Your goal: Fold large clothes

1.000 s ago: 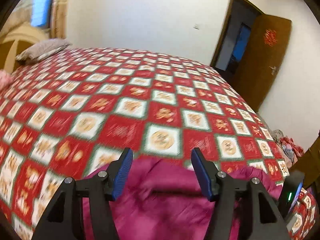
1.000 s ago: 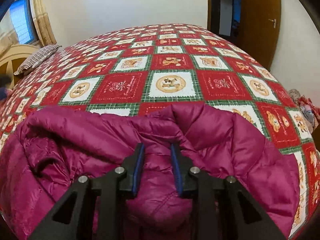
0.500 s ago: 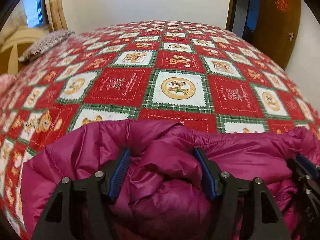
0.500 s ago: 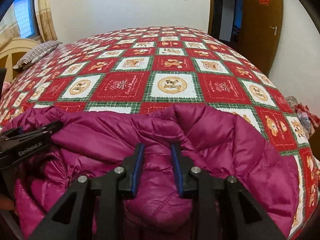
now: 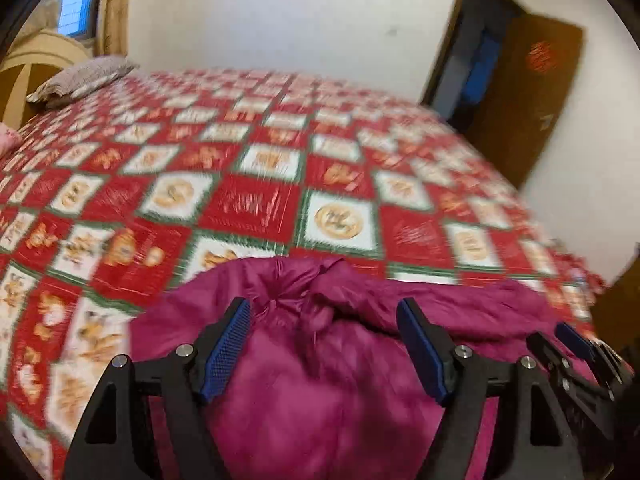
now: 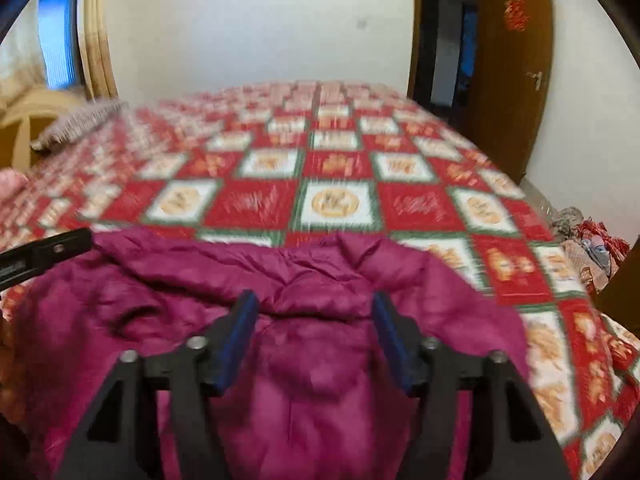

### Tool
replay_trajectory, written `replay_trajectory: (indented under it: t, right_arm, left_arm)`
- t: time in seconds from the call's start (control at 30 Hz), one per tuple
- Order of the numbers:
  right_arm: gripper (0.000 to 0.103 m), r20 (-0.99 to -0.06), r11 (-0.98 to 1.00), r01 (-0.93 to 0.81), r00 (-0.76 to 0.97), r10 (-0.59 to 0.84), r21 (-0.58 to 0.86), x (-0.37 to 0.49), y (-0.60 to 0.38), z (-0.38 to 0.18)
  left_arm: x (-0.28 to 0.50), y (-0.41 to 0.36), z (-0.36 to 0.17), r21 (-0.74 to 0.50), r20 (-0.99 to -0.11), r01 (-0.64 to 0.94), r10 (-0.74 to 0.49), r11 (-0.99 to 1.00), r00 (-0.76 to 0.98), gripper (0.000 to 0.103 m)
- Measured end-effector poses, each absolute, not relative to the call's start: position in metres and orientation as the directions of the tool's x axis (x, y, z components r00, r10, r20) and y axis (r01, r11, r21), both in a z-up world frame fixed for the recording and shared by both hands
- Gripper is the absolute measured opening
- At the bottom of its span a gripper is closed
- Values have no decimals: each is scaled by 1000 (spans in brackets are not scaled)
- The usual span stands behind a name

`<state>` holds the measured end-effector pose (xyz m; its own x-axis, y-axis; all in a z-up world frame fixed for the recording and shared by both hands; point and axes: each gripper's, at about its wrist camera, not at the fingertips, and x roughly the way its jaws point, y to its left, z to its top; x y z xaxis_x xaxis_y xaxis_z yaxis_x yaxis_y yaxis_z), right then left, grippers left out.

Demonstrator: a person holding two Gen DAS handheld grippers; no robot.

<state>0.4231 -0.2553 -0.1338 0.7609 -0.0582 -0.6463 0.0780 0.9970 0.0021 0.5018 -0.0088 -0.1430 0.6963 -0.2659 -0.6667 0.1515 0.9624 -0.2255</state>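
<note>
Both tongs are spreading now, left tongs [image 5: 322, 344] and right tongs [image 6: 314, 340] letting go of the magenta puffer jacket [image 6: 280, 280], which is lying bunched at the bottom of the frame on the checked bed [image 6: 340, 168]. A fold looks just laid; next is probably finding a fresh edge to pinch

Warm, dim indoor light, window [image 6: 56, 40] glowing blue; heavy motion blur and dark fisheye-curved corners.
</note>
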Motion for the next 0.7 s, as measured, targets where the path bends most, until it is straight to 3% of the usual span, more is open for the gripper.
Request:
replay_trajectory:
  t: [0.2, 0.27, 0.37, 0.57, 0.7]
  right_arm:
    - [64, -546, 998, 55, 837, -23, 43, 310, -270, -69]
    - [71, -522, 997, 68, 852, -39, 36, 267, -278, -53]
    - [71, -499, 997, 70, 865, -46, 31, 205, -291, -36]
    - [71, -540, 996, 85, 839, -68, 6, 114, -311, -27]
    - [74, -607, 997, 71, 793, -50, 11, 85, -308, -54]
  left_arm:
    - [395, 52, -91, -301, -562, 296, -419, 907, 713, 76]
    - [365, 71, -83, -302, -536, 326, -442, 896, 719, 77]
    - [320, 100, -76, -286, -525, 335, -439, 898, 729, 80]
    - [243, 142, -81, -284, -533, 351, -451, 892, 716, 80]
    - [200, 143, -110, -262, -570, 359, -444, 896, 691, 82]
